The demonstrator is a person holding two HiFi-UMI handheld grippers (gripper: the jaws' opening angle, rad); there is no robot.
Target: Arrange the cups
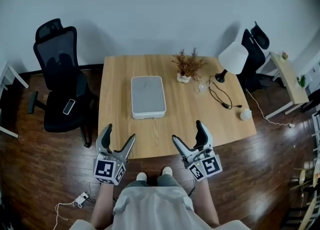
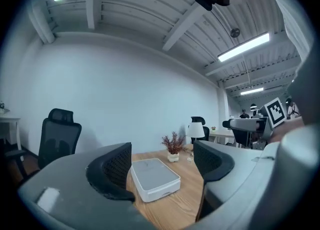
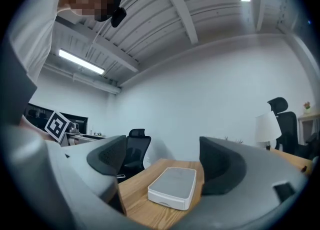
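No cup shows plainly in any view. A flat white box with a grey lid lies near the middle of the wooden table. My left gripper hovers over the table's near edge at the left, jaws open with nothing between them. At the right of that edge my right gripper is also open and empty. The left gripper view looks between the left gripper jaws at the white box. In the right gripper view the right gripper frames the same white box from the other side.
A dried plant in a small white pot, a small clear object, a white lamp with a black cable, and a white round thing occupy the table's far right. A black office chair stands at the left.
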